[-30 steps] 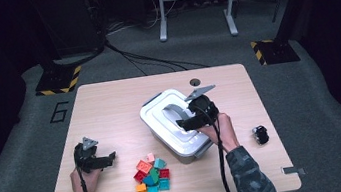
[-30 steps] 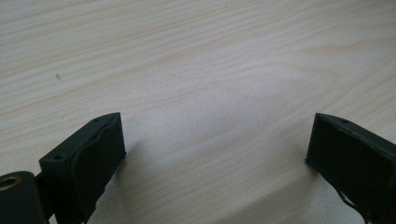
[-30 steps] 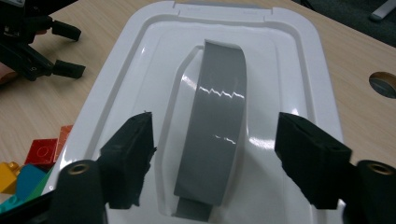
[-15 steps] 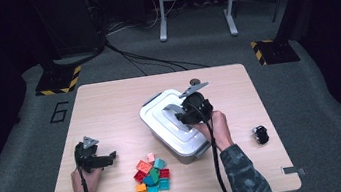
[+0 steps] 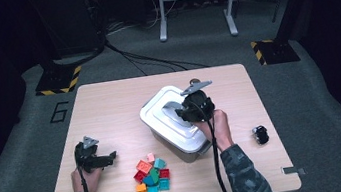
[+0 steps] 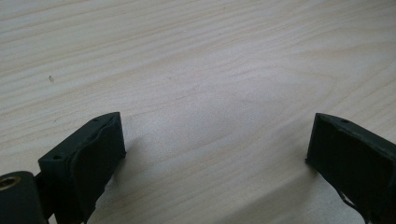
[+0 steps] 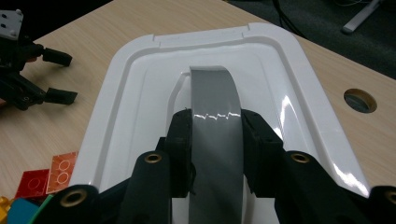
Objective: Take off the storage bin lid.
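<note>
A white box with a white lid (image 5: 157, 114) stands at the middle of the wooden table (image 5: 105, 110). A grey handle (image 7: 215, 93) arches over the lid (image 7: 135, 93). My right gripper (image 7: 215, 126) comes from above; its jaws have just been closing and now press on both sides of the handle (image 5: 172, 107). In the high view the right gripper (image 5: 188, 111) sits over the lid's right half. My left gripper (image 5: 109, 157) rests open near the table's front left; its jaws (image 6: 215, 140) stand wide over bare wood. It also lies beyond the lid, the left gripper (image 7: 63, 77).
A pile of several coloured bricks (image 5: 152, 174) lies in front of the box, between the two hands. A small black object (image 5: 261, 135) sits near the right edge. A round hole (image 7: 358, 100) is in the tabletop behind the box.
The right gripper has shifted slightly toward the lid's middle and settled on the grey handle. The left gripper and the bricks have not moved.
</note>
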Action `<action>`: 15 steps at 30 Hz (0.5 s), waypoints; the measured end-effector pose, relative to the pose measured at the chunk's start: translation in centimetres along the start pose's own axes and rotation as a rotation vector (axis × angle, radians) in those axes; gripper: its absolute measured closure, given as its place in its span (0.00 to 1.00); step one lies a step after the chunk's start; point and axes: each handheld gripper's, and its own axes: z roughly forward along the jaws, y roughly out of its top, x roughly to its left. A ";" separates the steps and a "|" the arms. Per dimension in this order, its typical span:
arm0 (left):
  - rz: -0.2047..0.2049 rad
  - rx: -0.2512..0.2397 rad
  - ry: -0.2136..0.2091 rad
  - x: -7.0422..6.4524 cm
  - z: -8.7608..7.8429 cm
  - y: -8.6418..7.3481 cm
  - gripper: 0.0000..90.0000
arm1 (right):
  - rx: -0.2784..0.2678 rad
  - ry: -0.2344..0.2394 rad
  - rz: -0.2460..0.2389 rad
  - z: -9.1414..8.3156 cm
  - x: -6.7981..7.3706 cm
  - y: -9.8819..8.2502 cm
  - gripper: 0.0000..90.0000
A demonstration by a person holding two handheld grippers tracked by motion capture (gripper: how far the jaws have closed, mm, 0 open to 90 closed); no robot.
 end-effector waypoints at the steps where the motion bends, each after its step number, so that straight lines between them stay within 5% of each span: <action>1: 0.000 0.000 0.000 0.0 0.0 0.0 0.05 | -0.007 0.001 0.003 -0.1 0.0 0.1 0.74; 15: 0.000 0.000 0.000 0.0 0.0 0.0 0.05 | -0.073 -0.038 0.030 -2.5 -1.9 0.6 0.74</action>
